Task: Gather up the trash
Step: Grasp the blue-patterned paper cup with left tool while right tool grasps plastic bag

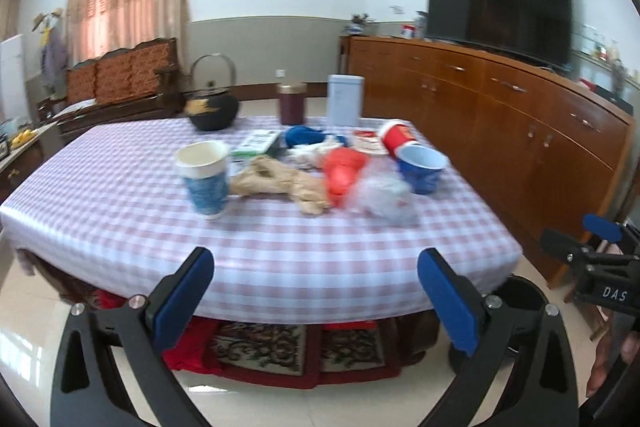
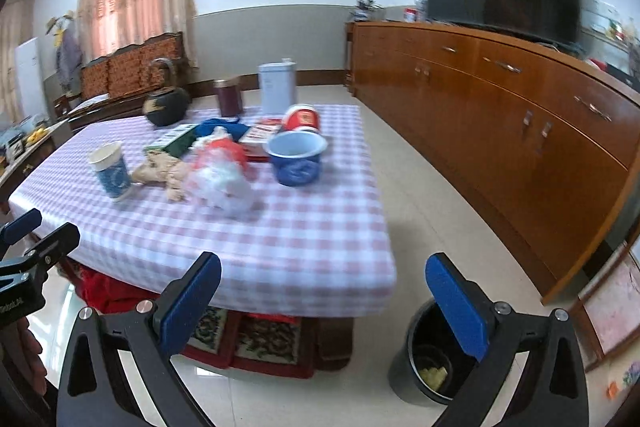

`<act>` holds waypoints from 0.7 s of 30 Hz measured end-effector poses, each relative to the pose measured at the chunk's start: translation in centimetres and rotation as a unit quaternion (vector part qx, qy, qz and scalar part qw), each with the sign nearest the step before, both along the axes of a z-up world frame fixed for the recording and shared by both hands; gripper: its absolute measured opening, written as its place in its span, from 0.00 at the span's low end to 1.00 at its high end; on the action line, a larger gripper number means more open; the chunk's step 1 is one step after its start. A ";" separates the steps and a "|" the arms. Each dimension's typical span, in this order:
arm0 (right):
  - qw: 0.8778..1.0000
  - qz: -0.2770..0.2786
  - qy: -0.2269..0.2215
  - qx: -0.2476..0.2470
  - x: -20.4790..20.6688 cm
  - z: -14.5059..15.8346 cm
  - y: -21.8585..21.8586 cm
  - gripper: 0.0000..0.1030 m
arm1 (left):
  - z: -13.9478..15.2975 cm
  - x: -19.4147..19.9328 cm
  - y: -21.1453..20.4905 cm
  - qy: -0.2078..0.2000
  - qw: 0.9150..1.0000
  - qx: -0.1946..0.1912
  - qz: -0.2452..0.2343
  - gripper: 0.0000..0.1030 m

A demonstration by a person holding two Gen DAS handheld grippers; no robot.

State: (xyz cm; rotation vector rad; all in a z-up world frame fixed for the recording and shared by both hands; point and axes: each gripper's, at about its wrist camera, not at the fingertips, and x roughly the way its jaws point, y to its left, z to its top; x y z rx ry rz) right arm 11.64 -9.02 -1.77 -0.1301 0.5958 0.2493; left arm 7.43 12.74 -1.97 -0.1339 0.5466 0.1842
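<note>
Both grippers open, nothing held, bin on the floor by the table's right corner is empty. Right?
Not quite. The bin is not empty: the right wrist view shows yellowish scraps at its bottom. The rest holds: left gripper and right gripper are open and hold nothing, and the bin stands by the table corner.

A desk point(image 1: 120, 219) in a pink-and-white checked cloth carries an upright paper cup point(image 1: 204, 179), crumpled brown paper point(image 1: 280, 183), a clear plastic bag point(image 1: 384, 191), a blue cup point(image 1: 420, 167), a tipped red cup point(image 1: 396, 137), a black kettle point(image 1: 212, 107), a maroon jar point(image 1: 292, 103) and a white tin point(image 1: 345, 99).
</note>
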 end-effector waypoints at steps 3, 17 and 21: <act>1.000 0.027 0.000 0.003 0.6 -0.2 2.3 1.00 | -0.6 0.1 1.7 0.013 1.000 0.000 0.007 0.99; 0.995 0.076 0.056 -0.043 10.4 -5.1 11.4 0.89 | -3.1 4.6 8.6 0.034 0.997 0.012 0.067 0.98; 0.995 0.073 0.058 -0.047 11.6 -5.6 12.2 0.89 | -4.1 5.7 9.5 0.040 0.997 0.006 0.071 0.93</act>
